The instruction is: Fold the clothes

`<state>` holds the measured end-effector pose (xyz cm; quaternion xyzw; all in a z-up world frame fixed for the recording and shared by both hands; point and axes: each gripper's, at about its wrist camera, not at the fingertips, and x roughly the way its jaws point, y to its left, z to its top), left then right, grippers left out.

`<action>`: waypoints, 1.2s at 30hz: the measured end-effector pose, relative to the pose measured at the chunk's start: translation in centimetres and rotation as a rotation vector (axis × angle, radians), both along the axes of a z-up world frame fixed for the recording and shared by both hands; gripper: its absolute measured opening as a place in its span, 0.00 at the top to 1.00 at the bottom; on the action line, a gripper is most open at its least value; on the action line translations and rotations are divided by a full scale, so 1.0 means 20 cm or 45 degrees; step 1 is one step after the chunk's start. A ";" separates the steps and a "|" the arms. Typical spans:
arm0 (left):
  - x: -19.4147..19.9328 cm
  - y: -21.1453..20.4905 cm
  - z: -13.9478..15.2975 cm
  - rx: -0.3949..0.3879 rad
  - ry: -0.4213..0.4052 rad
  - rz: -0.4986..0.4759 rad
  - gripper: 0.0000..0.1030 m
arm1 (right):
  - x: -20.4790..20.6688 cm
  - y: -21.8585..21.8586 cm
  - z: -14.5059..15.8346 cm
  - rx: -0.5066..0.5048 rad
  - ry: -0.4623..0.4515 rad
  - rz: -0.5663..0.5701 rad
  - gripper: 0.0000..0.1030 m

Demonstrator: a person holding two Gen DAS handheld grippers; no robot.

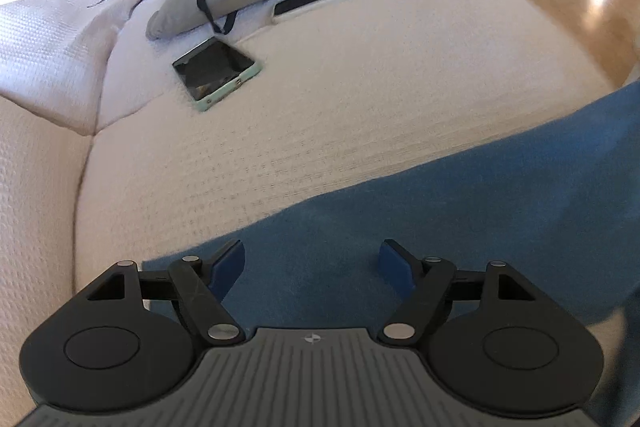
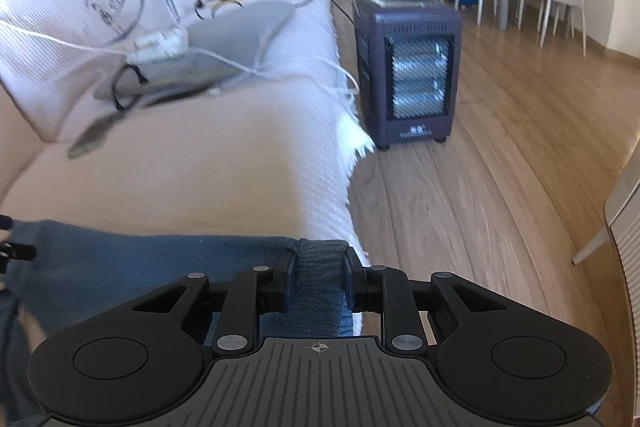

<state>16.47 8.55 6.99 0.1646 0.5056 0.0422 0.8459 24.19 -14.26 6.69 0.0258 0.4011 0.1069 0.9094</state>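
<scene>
Blue cloth (image 1: 460, 211) lay spread on the sofa (image 1: 320, 99), near its front edge. Left gripper (image 1: 312, 267) hovered over the cloth, jaws released and wide, nothing between them. Right gripper (image 2: 320, 283) had its jaws clenched on a bunched fold of the same cloth at the sofa's edge. A phone (image 1: 216, 75) lay farther back on the sofa, well apart from the cloth.

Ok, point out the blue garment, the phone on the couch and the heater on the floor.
blue garment (image 2: 320, 267), right wrist view, on the bunched edge between the right gripper's fingers.
phone (image 1: 214, 71), left wrist view, on its dark screen.
heater (image 2: 416, 79), right wrist view, on its front grille.
</scene>
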 end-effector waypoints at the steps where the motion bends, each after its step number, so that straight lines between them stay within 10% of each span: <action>1: 0.02 0.00 -0.03 0.032 0.016 0.008 0.29 | 0.01 0.00 -0.03 0.002 0.014 -0.006 0.77; 8: 0.10 0.07 -0.07 0.009 0.061 0.093 0.20 | 0.03 -0.02 -0.13 0.037 0.092 -0.045 0.69; 17: -0.10 0.23 0.31 -0.190 0.003 0.109 0.21 | -0.19 -0.04 0.11 -0.064 -0.012 0.003 0.58; 22: -0.35 0.25 0.48 -0.217 0.078 -0.124 0.21 | -0.44 0.07 0.19 -0.014 -0.021 0.126 0.57; 26: -0.49 0.27 0.47 -0.176 0.141 -0.189 0.23 | -0.58 0.23 0.21 0.051 0.014 0.262 0.57; 30: -0.51 0.26 0.32 -0.145 0.233 -0.225 0.53 | -0.67 0.46 0.20 0.082 0.045 0.462 0.57; 36: -0.42 0.35 0.08 -0.192 0.337 -0.184 0.49 | -0.81 0.57 0.19 0.089 0.065 0.526 0.57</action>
